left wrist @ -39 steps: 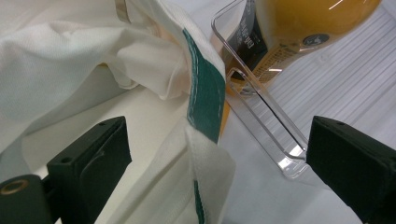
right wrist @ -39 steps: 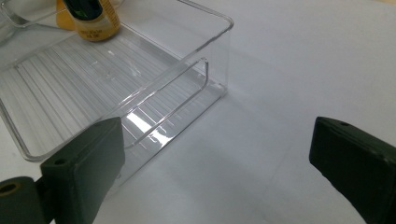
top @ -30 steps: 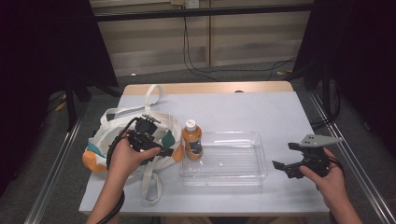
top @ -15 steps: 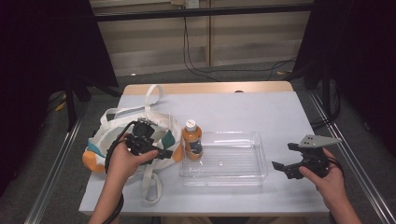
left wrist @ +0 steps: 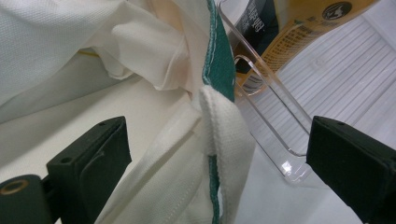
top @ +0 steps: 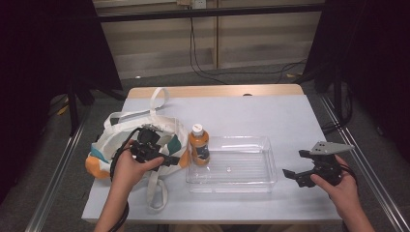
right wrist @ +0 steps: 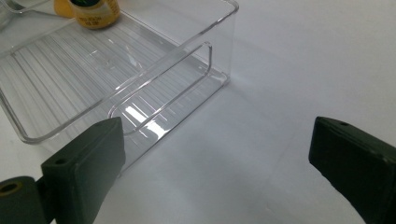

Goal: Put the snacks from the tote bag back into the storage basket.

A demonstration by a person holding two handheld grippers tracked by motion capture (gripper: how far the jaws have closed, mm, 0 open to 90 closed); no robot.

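**Both tools open, bag edge between the left jaws**

The left tool (top: pixel 167 158) was spread wide at the right side of the white canvas bag (top: pixel 116 137), and in the left gripper view a folded white-and-green bag edge (left wrist: pixel 219 140) stood between its jaws without being pinched. Just beyond it stood the orange bottle (top: pixel 198 145), upright with a white cap, touching the left end of the clear plastic tray (top: pixel 232 181). The right tool (top: pixel 296 164) was also wide, holding nothing, near the tray's right end over the bare worktop (top: pixel 290 121). The tray lay mid-worktop, apparently empty.
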